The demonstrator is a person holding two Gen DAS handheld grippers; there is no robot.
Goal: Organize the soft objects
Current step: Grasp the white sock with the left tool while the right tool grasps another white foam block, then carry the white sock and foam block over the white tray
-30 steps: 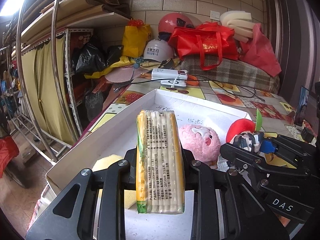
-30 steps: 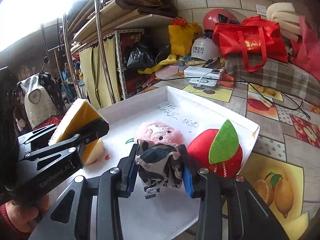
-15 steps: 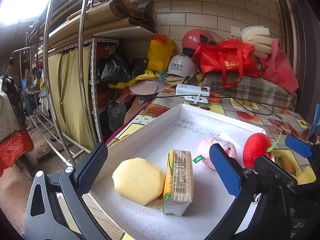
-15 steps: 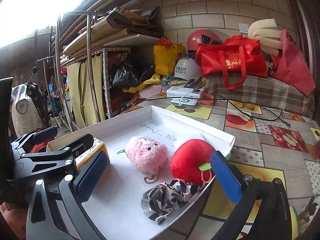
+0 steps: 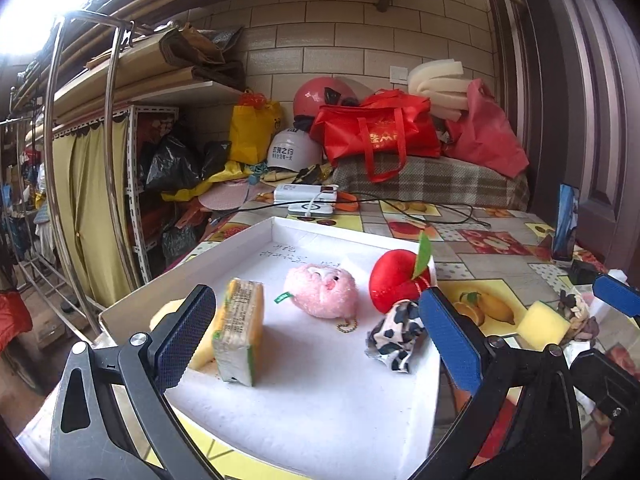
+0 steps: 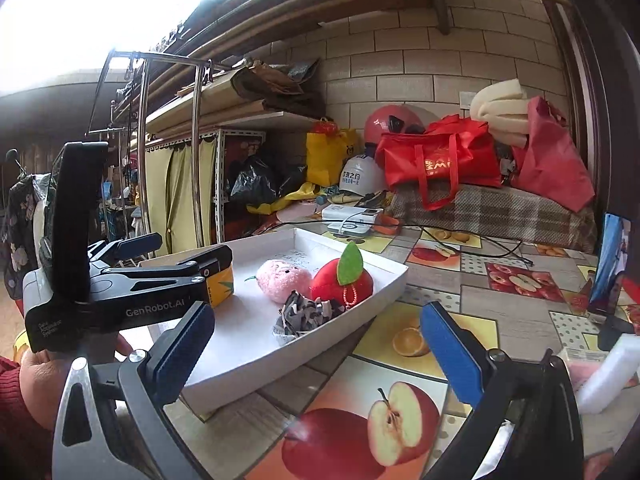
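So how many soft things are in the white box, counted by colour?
In the white box:
Yellow: 2, a bare sponge and a wrapped sponge pack
Pink: 1, the plush
Red: 1, the plush apple
Black-and-white: 1, the cloth
Total: 5

My fingers (image 5: pixel 188 336) wear rough blue rubbery pads on matt black plastic. The white tray (image 5: pixel 320 412) looks matt, the pink plush (image 5: pixel 322 290) fuzzy, the tablecloth (image 6: pixel 400 412) glossy.

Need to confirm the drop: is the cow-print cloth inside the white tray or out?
Inside. The cow-print cloth lies crumpled on the white tray floor beside the red plush apple.
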